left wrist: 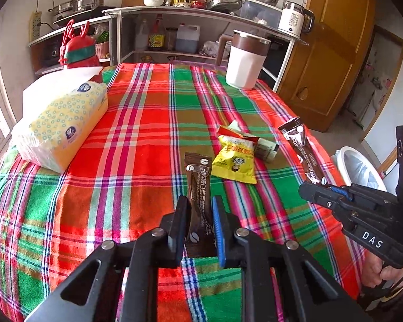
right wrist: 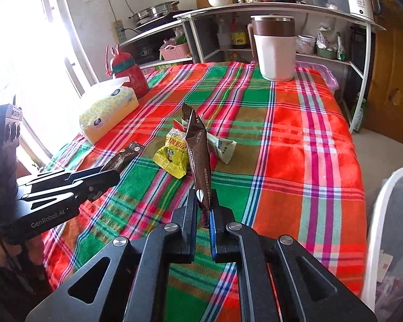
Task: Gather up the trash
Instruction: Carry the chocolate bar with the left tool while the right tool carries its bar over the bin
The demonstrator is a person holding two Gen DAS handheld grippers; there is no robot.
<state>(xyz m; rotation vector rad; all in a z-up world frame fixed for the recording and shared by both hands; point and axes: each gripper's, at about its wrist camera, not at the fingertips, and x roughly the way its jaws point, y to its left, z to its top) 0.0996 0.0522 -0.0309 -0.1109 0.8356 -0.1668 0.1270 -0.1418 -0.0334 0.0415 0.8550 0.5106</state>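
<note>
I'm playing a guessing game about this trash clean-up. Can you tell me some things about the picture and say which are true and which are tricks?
1. Each gripper pinches a brown coffee stick packet: left gripper on one packet, right gripper on another. True.
2. The yellow snack wrapper is already in the bin. False: it lies on the plaid tablecloth.
3. The tissue pack is yellow and white. True.
4. The white bin stands on the table. False: it stands beside the table, lower down.
</note>
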